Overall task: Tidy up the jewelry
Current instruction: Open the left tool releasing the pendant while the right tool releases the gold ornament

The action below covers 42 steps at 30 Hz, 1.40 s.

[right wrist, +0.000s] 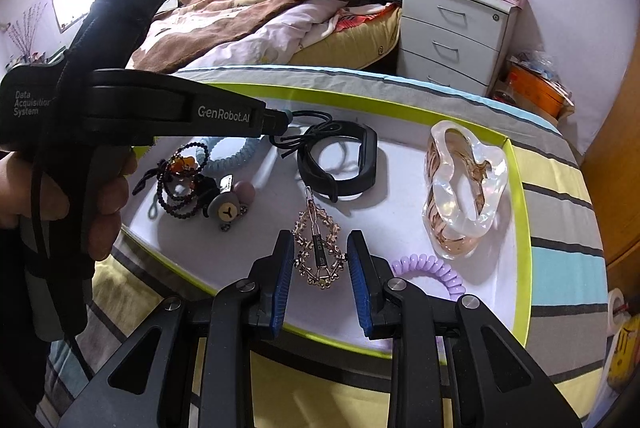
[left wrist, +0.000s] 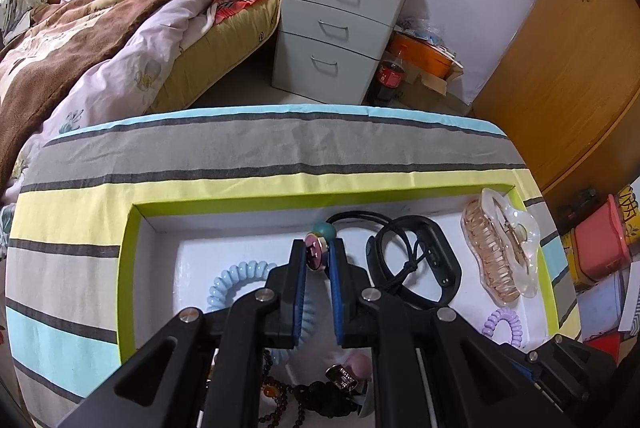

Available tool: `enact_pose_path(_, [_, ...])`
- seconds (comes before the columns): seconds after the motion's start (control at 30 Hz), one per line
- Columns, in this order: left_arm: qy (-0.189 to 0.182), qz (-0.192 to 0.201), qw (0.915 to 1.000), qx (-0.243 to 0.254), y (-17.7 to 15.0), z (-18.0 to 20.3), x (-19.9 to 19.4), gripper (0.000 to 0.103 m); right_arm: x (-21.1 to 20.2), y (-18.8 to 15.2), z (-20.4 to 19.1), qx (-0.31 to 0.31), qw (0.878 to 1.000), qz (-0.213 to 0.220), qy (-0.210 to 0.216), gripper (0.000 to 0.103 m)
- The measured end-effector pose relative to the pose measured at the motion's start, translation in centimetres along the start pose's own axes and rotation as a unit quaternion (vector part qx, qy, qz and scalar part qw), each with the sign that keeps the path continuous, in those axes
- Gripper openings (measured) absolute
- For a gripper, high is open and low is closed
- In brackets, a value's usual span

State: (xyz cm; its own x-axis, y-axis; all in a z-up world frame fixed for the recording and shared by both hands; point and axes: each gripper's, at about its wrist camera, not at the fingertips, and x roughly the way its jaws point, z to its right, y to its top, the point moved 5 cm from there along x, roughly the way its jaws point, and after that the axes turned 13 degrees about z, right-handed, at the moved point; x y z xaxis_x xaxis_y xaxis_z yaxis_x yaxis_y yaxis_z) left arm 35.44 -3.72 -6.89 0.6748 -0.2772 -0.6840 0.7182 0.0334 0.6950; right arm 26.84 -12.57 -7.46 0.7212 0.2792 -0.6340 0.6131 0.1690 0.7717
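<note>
Inside, the green-rimmed box (right wrist: 520,188) holds a hair claw (right wrist: 464,188), black band (right wrist: 340,164) and coil ties (right wrist: 432,268).

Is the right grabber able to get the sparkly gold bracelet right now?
Probably yes. The right gripper is open, and the gold bracelet lies flat on the tray floor right between its fingers with nothing on top. The purple coil tie sits just beside it, off to the side.
</note>
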Motion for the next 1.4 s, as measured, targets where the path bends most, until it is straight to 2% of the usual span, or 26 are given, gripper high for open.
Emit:
enact_pose_path(0.57, [-0.003,-0.002,1.0,-0.004,-0.1,0.1,0.1,0.013,0.3,0.1,0.0,0.001,1.0,-0.001,0.0,0.029])
enact_pose_path(0.9, [0.0,-0.004,1.0,-0.006,-0.4,0.1,-0.3,0.032,0.2,0.1,0.2,0.001,1.0,0.0,-0.007,0.03])
enact_pose_path(1.0, [0.0,-0.001,1.0,-0.001,-0.4,0.2,-0.6,0.039,0.0,0.2,0.2,0.0,1.0,0.004,-0.011,0.041])
enact_pose_path(1.2, [0.001,0.006,1.0,-0.001,-0.2,0.3,-1.4,0.047,-0.6,0.3,0.1,-0.002,1.0,0.01,-0.012,0.042])
enact_pose_path(1.4, [0.003,0.014,0.9999,0.001,-0.2,0.4,-2.5,0.05,-1.4,0.4,-0.1,-0.002,1.0,0.018,-0.013,0.042])
